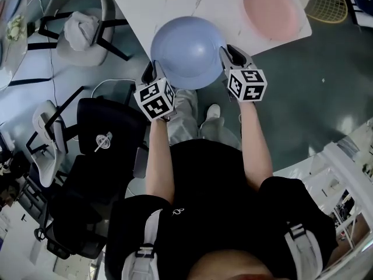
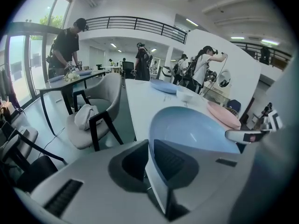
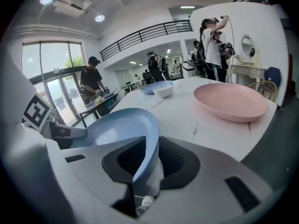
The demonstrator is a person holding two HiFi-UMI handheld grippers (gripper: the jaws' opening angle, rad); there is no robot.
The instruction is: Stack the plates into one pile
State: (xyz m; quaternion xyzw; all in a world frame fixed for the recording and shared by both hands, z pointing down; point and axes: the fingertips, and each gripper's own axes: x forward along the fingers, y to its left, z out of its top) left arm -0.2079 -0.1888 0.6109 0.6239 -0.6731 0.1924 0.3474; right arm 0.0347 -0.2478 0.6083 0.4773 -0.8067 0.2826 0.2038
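- Gripping the blue plate from both sides: the left gripper has the rim on its side, and the right gripper has the opposite rim.
- The left gripper view shows the jaws drawn close, pinching the plate's thin edge. The hollow of the plate spreads out ahead and to the right of them.
- It's the same in the right gripper view: the jaws are clamped on the rim, with the plate fanning out ahead and to their left.
- The plate hangs between the two grippers at the near edge of the white table, partly past that edge. Whether it touches the tabletop, I can't tell.
- A pink plate lies on the table ahead of the right gripper and off to its right, well apart from the blue one.
- Farther ahead sit a white bowl and a second blue plate.
- Left of the left gripper stands a grey chair with a white cloth on its seat.
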